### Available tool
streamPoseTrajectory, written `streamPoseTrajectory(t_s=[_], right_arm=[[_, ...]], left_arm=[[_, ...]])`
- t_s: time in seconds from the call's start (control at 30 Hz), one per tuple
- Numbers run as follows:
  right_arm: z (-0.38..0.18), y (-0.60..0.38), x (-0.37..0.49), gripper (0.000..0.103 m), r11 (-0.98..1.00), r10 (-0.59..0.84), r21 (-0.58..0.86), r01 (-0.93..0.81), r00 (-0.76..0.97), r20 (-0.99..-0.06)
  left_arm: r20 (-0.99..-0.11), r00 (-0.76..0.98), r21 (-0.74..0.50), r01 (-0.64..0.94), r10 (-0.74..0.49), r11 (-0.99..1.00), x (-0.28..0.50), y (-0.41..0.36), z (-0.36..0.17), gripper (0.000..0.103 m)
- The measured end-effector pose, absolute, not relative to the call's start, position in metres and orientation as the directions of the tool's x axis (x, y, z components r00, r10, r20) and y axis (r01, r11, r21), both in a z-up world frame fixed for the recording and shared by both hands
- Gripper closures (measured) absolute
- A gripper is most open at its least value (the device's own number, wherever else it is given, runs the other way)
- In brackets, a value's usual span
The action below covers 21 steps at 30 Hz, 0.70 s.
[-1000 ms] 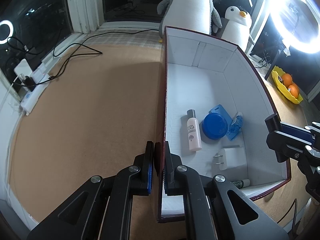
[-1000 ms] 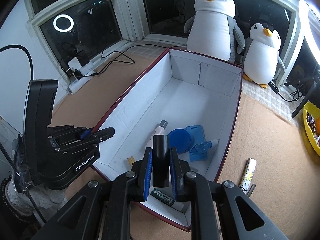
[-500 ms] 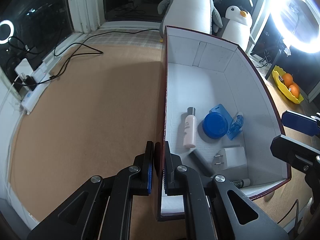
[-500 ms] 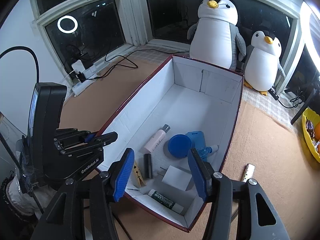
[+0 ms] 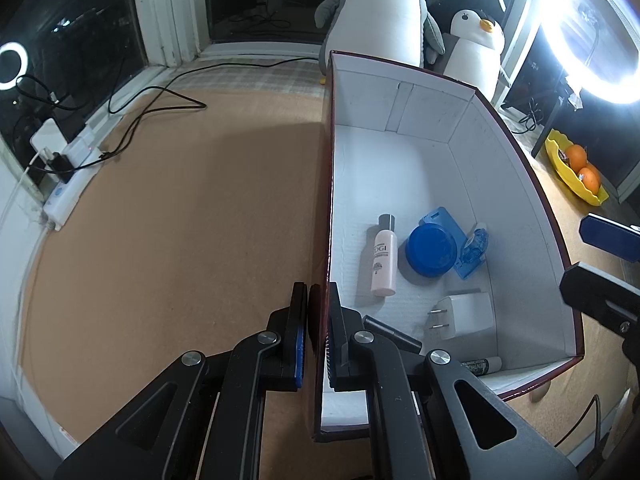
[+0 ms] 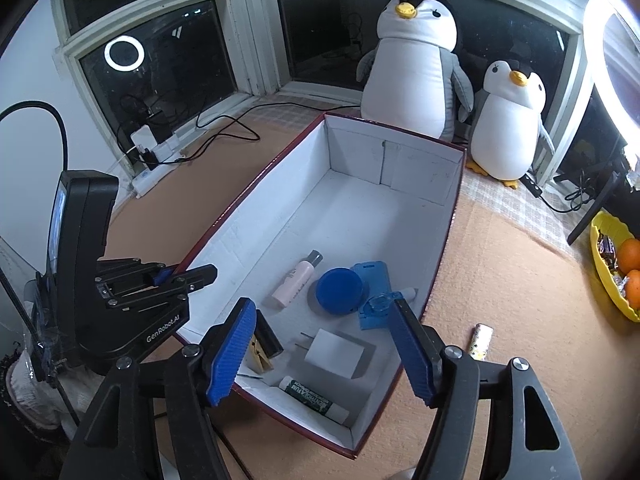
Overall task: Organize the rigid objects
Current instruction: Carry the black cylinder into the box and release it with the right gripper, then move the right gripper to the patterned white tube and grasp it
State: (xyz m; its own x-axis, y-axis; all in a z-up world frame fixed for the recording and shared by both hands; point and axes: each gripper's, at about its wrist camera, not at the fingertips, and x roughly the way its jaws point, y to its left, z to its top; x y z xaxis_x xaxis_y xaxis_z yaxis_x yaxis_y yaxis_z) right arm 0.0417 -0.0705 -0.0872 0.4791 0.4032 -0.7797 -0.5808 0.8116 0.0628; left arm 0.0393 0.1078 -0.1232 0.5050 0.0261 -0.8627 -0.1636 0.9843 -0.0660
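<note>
A white-lined, dark red box [image 5: 400, 152] [image 6: 360, 208] holds a pink bottle [image 5: 384, 256] [image 6: 297, 279], a blue round lid [image 5: 431, 246] [image 6: 339, 290], a blue card holder [image 6: 374, 280], a white charger [image 5: 464, 316] [image 6: 334, 354], a black tube [image 5: 392, 334] [image 6: 268, 336], a glue stick [image 6: 314, 398] and a wooden clothespin [image 6: 258, 356]. My left gripper [image 5: 318, 334] [image 6: 184, 276] is shut on the box's left wall. My right gripper [image 6: 324, 348] is open and empty above the box's near end. A patterned lighter [image 6: 481, 340] lies on the mat right of the box.
Two plush penguins [image 6: 416, 68] stand behind the box. A yellow bowl of oranges [image 6: 618, 264] [image 5: 576, 172] sits at the right. A power strip with cables [image 5: 64, 196] [image 6: 156, 160] lies at the left by the window. A ring light [image 5: 592, 32] glares at top right.
My right gripper opened and let go of the black tube, which now lies in the box. It then pulled back and up. My left gripper kept its hold on the box wall.
</note>
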Motion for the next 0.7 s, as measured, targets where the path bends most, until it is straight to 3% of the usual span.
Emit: streamPoseTrajectory(t_s=[0.7], right_arm=[[-0.084, -0.156, 0.058, 0.038, 0.895, 0.349, 0.098, -0.435, 0.545, -0.762]], left_arm=[[-0.872, 0.486, -0.021, -0.170, 0.065, 0.985, 0.043, 0.099, -0.123, 0.097]])
